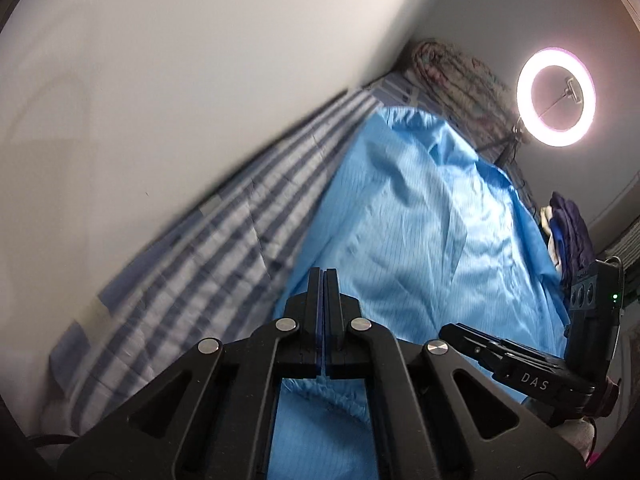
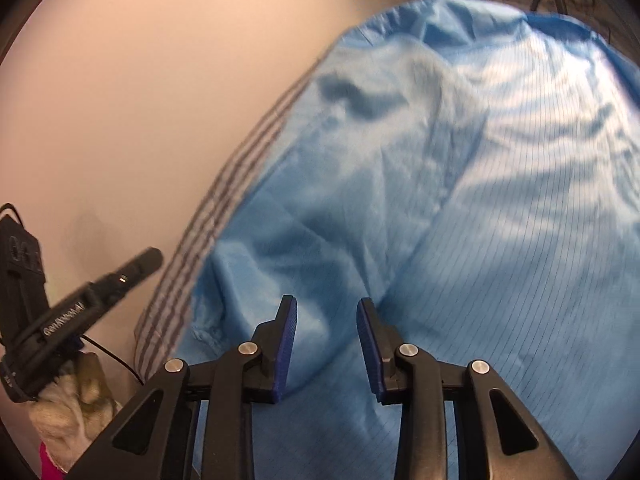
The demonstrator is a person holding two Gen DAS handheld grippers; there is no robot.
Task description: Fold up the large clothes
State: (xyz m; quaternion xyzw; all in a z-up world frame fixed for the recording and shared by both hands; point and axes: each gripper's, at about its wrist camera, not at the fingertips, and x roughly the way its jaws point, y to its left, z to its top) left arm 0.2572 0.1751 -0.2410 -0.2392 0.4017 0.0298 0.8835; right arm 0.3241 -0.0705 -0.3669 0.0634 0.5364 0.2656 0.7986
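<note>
Blue garment (image 1: 420, 220) lies spread over the striped sheet (image 1: 192, 248), reaching toward 12 o'clock. My left gripper (image 1: 324, 276) is pressed together; whether cloth is caught, I cannot tell. In the right view, my right gripper (image 2: 327, 312) stands partly spread above the blurred garment (image 2: 460, 200), holding nothing.

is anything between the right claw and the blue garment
Nothing visible. The right claw stands open directly over the light blue garment, with only bare cloth showing between and ahead of its pads.
</note>
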